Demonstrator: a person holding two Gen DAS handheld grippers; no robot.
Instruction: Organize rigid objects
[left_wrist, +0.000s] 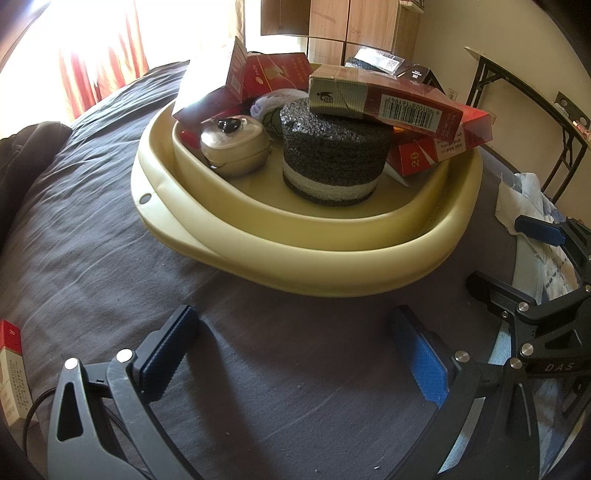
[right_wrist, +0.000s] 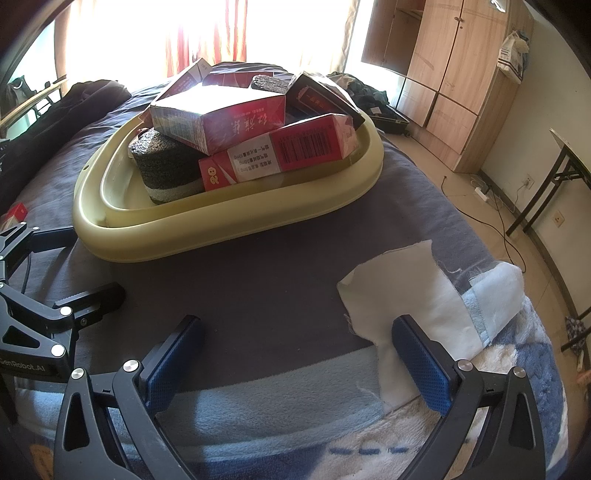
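Note:
A cream plastic basin (left_wrist: 332, 273) (right_wrist: 229, 218) sits on the grey bedspread. It holds red cartons (left_wrist: 413, 107) (right_wrist: 221, 122), a round black-and-white foam block (left_wrist: 332, 162) (right_wrist: 166, 173), a cream lidded case (left_wrist: 236, 147) and a pale rolled cloth (left_wrist: 266, 107). My left gripper (left_wrist: 295, 354) is open and empty over the bedspread in front of the basin. My right gripper (right_wrist: 295, 362) is open and empty, near a white cloth (right_wrist: 406, 295). One more red carton (left_wrist: 11, 373) lies at the far left edge of the bed.
The right gripper shows at the right of the left wrist view (left_wrist: 546, 295), and the left gripper at the left of the right wrist view (right_wrist: 40, 306). A blue-white blanket (right_wrist: 480, 369) covers the bed's near corner. A wardrobe (right_wrist: 450, 74) and folding table (right_wrist: 569, 162) stand beyond.

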